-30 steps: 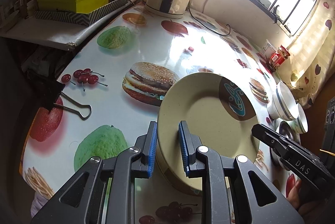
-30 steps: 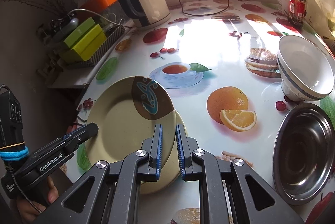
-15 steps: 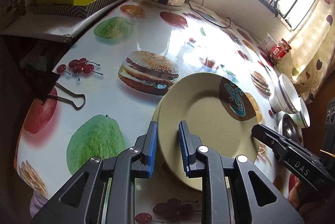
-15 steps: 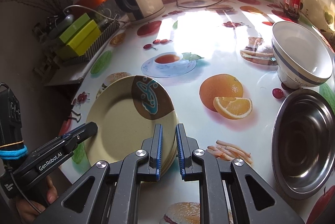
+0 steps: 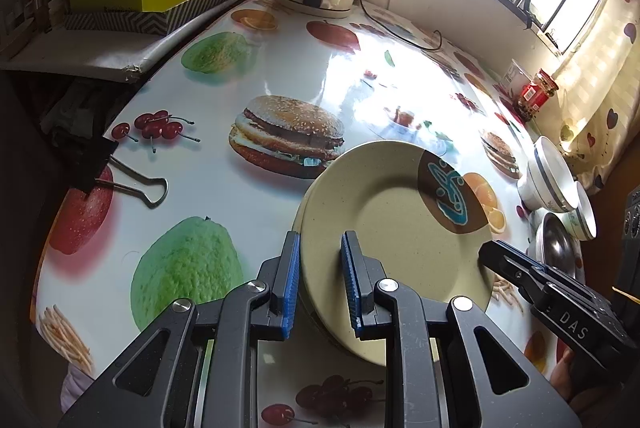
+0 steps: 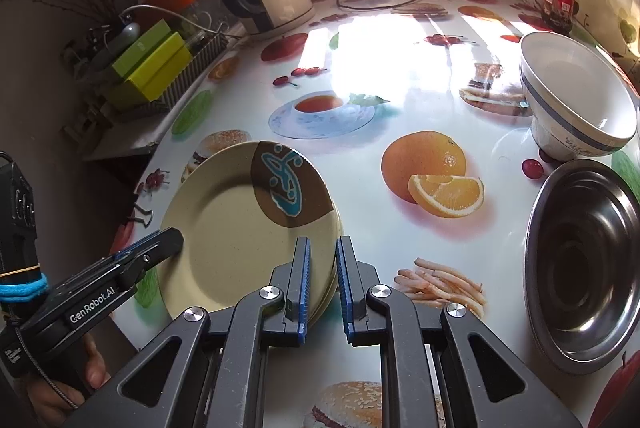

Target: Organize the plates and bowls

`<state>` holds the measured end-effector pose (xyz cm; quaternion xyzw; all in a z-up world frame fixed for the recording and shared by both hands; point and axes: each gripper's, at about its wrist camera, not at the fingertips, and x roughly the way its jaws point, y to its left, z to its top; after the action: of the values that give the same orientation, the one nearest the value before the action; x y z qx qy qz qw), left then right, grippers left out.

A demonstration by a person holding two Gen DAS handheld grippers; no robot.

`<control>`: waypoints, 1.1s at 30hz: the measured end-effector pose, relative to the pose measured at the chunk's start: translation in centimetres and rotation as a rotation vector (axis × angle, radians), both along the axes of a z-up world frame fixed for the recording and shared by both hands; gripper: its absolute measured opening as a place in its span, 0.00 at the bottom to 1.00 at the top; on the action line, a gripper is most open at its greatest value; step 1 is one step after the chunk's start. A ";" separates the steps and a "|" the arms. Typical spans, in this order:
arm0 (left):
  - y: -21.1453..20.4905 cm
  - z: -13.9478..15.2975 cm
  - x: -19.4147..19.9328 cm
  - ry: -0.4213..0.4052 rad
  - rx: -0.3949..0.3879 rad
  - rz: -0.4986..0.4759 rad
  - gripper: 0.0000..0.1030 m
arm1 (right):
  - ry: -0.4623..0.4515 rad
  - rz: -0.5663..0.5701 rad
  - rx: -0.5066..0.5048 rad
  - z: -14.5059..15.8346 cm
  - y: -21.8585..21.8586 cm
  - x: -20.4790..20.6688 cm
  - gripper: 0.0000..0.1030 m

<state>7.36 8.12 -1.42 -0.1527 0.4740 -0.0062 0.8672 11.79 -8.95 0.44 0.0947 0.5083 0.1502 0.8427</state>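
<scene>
Both grippers angle steeply downward from opposite sides, the left gripper (image 5: 319, 280) and right gripper (image 6: 322, 282) each clamped narrowly on the round beige plate's (image 5: 384, 228) rim.

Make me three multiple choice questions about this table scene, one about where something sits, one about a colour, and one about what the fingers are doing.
1. Where is the steel basin relative to the beige plate?
A. Across the table by the white bowl
B. Stacked on the plate
C. On the shelf with the boxes

2. What colour are the pads on the fingers?
A. Red
B. Blue
C. Yellow

3. What are the left gripper and right gripper doing?
A. Both hang open over the kettle
B. One holds a bowl
C. Both clamp the plate's rim on opposite sides

Answers: 1 A, the basin sits beside the white bowl, apart from the plate. 2 B, blue ridged pads show in both wrist views. 3 C, each view shows the plate's edge between its own fingers and the other gripper at the far rim.
</scene>
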 end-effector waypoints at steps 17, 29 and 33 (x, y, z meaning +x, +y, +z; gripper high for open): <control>-0.1 0.1 -0.2 0.001 0.010 0.002 0.21 | 0.003 0.000 -0.002 -0.2 0.1 -0.2 0.13; 0.1 -0.1 -0.2 0.005 0.010 0.009 0.21 | -0.002 -0.001 -0.001 0.0 0.2 -0.3 0.14; 0.1 -0.1 -0.2 0.004 0.008 0.009 0.21 | -0.002 -0.002 -0.001 0.0 0.2 -0.3 0.14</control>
<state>7.13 8.21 -1.51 -0.1511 0.4753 -0.0002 0.8668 11.47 -8.76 0.40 0.0945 0.5076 0.1490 0.8433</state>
